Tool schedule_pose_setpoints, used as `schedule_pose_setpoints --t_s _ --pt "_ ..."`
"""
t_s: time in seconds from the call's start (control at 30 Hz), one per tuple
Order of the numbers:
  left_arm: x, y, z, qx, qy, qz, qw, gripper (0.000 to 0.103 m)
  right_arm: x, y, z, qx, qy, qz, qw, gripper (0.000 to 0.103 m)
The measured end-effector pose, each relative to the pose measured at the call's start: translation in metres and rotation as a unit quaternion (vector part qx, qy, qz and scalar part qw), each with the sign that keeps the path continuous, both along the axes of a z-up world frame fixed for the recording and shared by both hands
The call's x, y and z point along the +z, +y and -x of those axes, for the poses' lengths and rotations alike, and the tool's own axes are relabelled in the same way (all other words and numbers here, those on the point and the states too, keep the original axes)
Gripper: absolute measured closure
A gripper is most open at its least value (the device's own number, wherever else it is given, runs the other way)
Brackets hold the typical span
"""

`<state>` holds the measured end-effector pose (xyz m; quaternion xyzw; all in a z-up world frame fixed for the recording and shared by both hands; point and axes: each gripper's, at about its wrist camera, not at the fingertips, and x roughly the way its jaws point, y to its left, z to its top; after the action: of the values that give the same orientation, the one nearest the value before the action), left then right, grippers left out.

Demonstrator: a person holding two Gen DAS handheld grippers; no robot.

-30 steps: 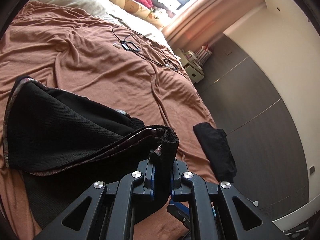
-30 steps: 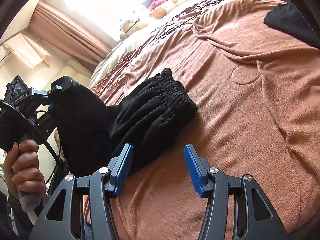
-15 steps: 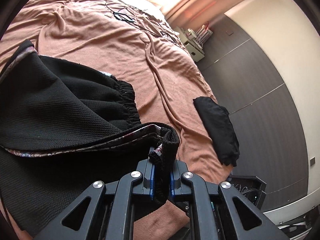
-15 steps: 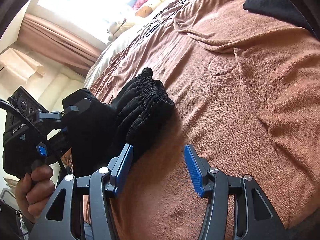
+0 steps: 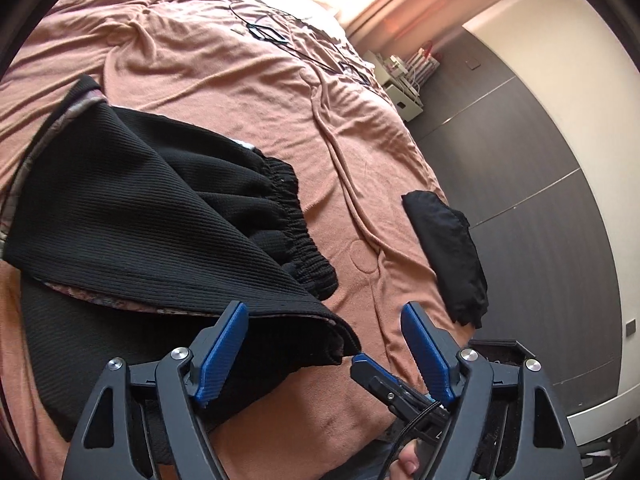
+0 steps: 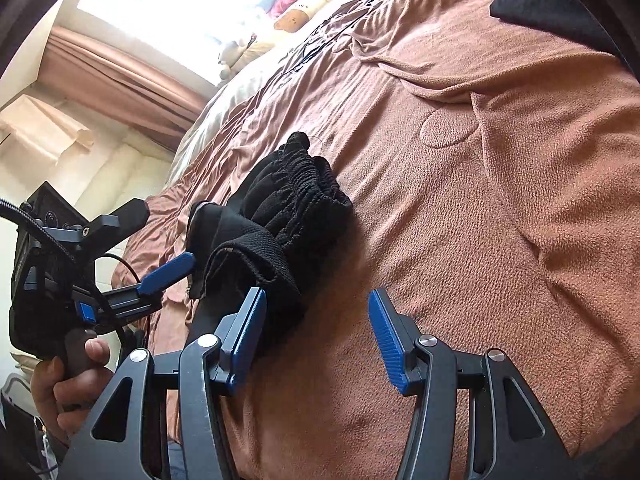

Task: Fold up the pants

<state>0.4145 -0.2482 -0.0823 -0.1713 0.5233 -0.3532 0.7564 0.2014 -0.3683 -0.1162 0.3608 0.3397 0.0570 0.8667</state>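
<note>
bedspread (image 5: 248, 92): brown, creased
black cloth (image 5: 448, 248): folded, near bed edge
cable (image 5: 268, 34): looped, far end
curtain (image 6: 120, 84): brown

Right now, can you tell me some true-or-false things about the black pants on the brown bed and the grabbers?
1. The black ribbed pants lie on a brown bedspread. True.
2. The left gripper is clamped on the pants. False: its jaws are opening and the cloth lies free between them.
3. The right gripper holds the elastic waistband. False: it is open, nothing pinched.
4. A second folded black garment lies near the bed's edge. True.
5. The curtains are blue. False: pinkish brown.
</note>
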Motion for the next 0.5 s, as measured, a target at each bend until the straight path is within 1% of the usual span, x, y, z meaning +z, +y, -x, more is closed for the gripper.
schedule_pose_setpoints --t_s 0.2,0.27,0.3,0.4,0.5 --pt "0.009 0.05 -0.002 0.043 -0.012 -0.02 0.9988 0.022 0.004 0.013 -0.002 0.015 -0.009 0.013 1.0 0.051" --pt "0.01 0.068 -0.003 0.059 -0.012 -0.022 0.998 0.022 0.003 0.019 -0.004 0.025 -0.008 0.016 1.0 0.044" --pt "0.01 0.076 -0.004 0.067 -0.01 -0.022 0.9975 0.021 0.003 0.023 -0.006 0.028 -0.007 0.019 0.999 0.038" --pt "0.007 0.101 -0.008 0.09 -0.009 -0.024 0.9956 0.017 0.004 0.031 -0.011 0.031 -0.003 0.038 0.999 0.037" --pt "0.001 0.122 -0.013 0.109 -0.003 -0.024 0.9937 0.017 0.004 0.039 -0.019 0.037 0.002 0.048 0.998 0.037"
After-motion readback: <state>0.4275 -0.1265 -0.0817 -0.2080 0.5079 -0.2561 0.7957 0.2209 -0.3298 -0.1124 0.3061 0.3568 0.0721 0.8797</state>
